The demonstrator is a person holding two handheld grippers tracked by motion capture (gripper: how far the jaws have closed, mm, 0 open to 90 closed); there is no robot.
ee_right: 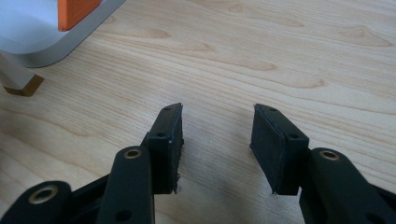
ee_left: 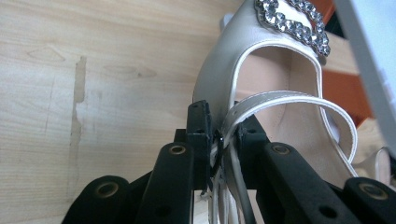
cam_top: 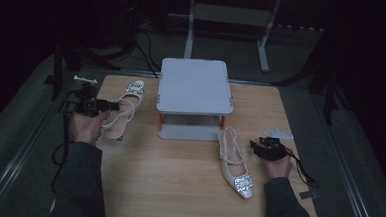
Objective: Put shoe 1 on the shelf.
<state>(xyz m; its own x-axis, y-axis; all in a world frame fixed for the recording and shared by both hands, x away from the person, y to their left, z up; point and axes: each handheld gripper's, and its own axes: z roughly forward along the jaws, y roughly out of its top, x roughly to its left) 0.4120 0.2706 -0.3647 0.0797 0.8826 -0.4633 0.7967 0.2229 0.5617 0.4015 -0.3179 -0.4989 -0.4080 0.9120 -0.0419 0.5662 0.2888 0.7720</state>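
Observation:
Two white slingback shoes with rhinestone buckles lie on the wooden table (cam_top: 177, 178). The left shoe (cam_top: 127, 107) lies left of a grey two-tier rack (cam_top: 195, 86), its buckle pointing away from me. My left gripper (cam_top: 114, 105) is shut on the left shoe (ee_left: 261, 60): its jaws pinch the side rim and strap (ee_left: 280, 99) below the buckle (ee_left: 294, 23). The right shoe (cam_top: 234, 163) lies in front of the rack, toe toward me. Just right of it my right gripper (cam_top: 253, 144) is open. Its jaws (ee_right: 217, 126) stand apart over bare wood.
The rack's grey base (ee_right: 46, 42) and an orange post (ee_right: 77, 9) show at the upper left of the right gripper view, with a white heel tip (ee_right: 16, 79) below them. Cables trail off both table sides. A metal frame (cam_top: 230, 20) stands beyond the table.

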